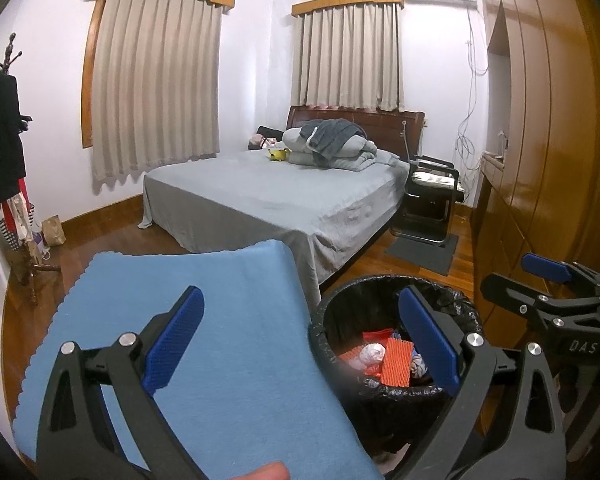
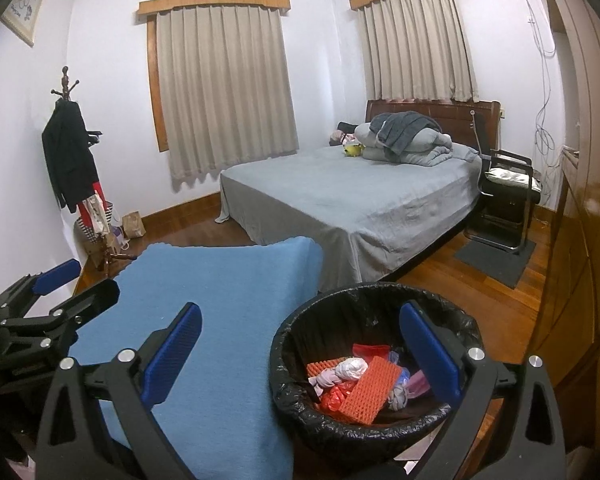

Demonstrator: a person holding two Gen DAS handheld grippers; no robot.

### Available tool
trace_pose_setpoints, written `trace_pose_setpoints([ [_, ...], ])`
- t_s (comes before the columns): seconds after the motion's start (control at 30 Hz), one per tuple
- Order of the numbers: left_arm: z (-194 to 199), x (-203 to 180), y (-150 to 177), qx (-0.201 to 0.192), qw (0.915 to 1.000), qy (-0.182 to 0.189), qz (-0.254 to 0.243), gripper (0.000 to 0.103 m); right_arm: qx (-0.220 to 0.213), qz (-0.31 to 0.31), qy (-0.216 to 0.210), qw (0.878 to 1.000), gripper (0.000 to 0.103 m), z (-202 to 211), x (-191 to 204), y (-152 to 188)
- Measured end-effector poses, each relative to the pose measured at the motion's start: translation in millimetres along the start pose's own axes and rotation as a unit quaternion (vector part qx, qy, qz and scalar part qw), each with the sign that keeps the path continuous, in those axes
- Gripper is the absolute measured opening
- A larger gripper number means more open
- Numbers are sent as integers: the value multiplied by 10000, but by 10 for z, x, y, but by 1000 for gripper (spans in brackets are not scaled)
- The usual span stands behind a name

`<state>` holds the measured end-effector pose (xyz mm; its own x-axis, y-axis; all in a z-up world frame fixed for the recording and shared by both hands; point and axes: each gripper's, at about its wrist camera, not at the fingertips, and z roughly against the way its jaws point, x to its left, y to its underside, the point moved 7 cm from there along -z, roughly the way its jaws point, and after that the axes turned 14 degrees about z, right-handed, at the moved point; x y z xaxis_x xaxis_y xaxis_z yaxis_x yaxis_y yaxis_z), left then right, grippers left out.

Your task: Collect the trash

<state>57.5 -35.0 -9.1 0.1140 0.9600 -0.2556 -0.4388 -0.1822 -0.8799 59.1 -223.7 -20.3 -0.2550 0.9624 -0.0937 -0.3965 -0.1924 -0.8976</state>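
Right wrist: trash (image 2: pixel 358 384) between spread fingers (image 2: pixel 172 354).

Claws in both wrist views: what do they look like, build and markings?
Both claws, left claw and right claw, match: black plastic frames with triangular cut-outs, silver round bolts, and flat fingers faced with ribbed blue pads. The right claw's body, seen from the left wrist view, carries white letters "DAS". No cables or sleeves show.

A home bedroom is shown: a made bed (image 2: pixel 352 204), curtained windows (image 2: pixel 224 84), a coat stand (image 1: pixel 4 136), wooden wardrobes (image 1: pixel 540 120), and a lined bin (image 2: pixel 374 364)
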Motion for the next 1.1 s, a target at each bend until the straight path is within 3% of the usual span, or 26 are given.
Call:
trace_pose_setpoints([
  [1.1, 28, 26, 0, -8, 10000, -13, -1, 95, 5, -1, -3, 10000, 97, 5, -1, -9],
])
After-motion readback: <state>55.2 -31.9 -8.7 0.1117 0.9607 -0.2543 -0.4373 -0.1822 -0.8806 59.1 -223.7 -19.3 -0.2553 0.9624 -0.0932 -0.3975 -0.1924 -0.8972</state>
